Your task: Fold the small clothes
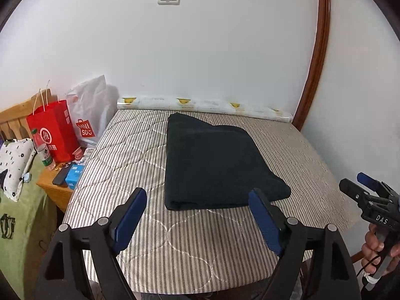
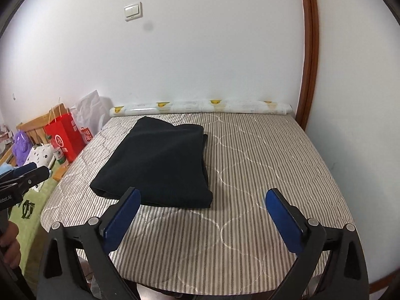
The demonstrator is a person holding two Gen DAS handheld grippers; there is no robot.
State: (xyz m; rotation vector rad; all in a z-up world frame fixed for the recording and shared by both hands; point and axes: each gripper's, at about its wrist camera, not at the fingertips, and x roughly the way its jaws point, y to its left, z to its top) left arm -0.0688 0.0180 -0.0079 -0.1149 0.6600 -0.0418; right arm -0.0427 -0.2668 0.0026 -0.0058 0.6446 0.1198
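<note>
A dark navy garment (image 1: 212, 160) lies folded into a thick rectangle on the striped quilted table cover (image 1: 125, 155). It also shows in the right wrist view (image 2: 160, 165), left of centre. My left gripper (image 1: 197, 200) is open and empty, held above the near edge of the garment. My right gripper (image 2: 202, 198) is open and empty, just off the garment's near right corner. The right gripper also appears at the right edge of the left wrist view (image 1: 362, 187), and the left gripper at the left edge of the right wrist view (image 2: 30, 172).
A rolled patterned sheet (image 1: 200, 105) lies along the wall at the table's far edge. A red paper bag (image 1: 53, 132), a white plastic bag (image 1: 90, 110), a bottle (image 1: 45, 150) and a phone (image 1: 61, 175) sit on a wooden stand at left. A brown door frame (image 1: 317, 50) stands at right.
</note>
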